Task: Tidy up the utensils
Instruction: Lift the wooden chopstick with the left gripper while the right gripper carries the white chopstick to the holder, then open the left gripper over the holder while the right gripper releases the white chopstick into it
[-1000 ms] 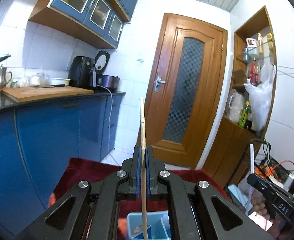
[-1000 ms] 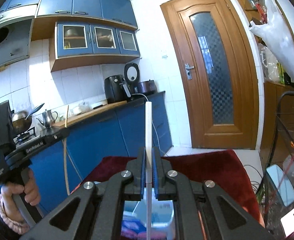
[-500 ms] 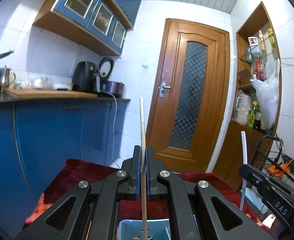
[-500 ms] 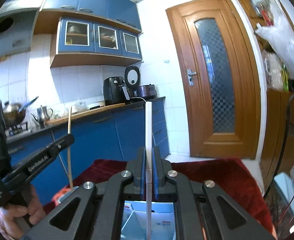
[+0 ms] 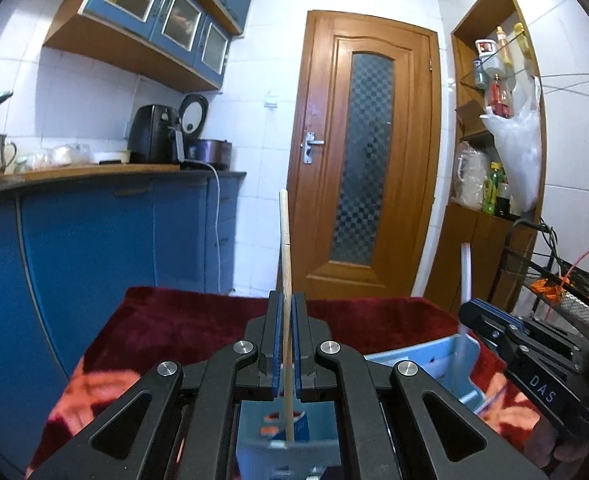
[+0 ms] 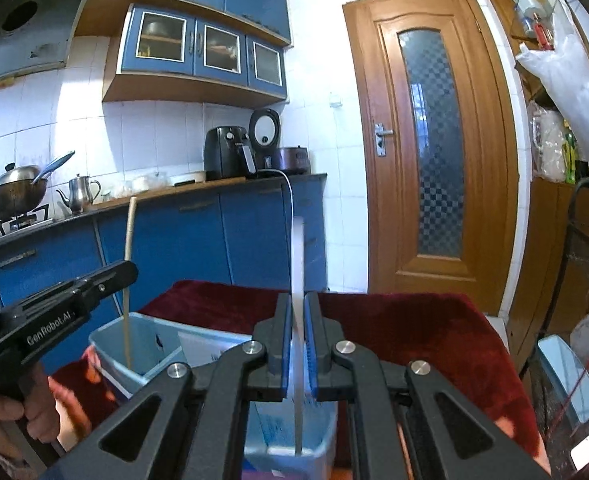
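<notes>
From your left wrist view, the light blue bin [image 5: 446,364] sits on the red cloth [image 5: 182,328] covering the surface, and your left gripper [image 5: 284,344] has its jaws closed on the wooden chopstick [image 5: 284,264], upright, its lower end down in the bin's near compartment. Your right gripper [image 5: 506,332] crowds the bin's right side with the white chopstick [image 5: 465,276]. From your right wrist view, your right gripper [image 6: 298,344] pinches the white chopstick [image 6: 297,264], whose tip is inside the bin [image 6: 110,354]; the wooden chopstick [image 6: 128,276] stands in the bin's left compartment, held by your left gripper [image 6: 94,292].
</notes>
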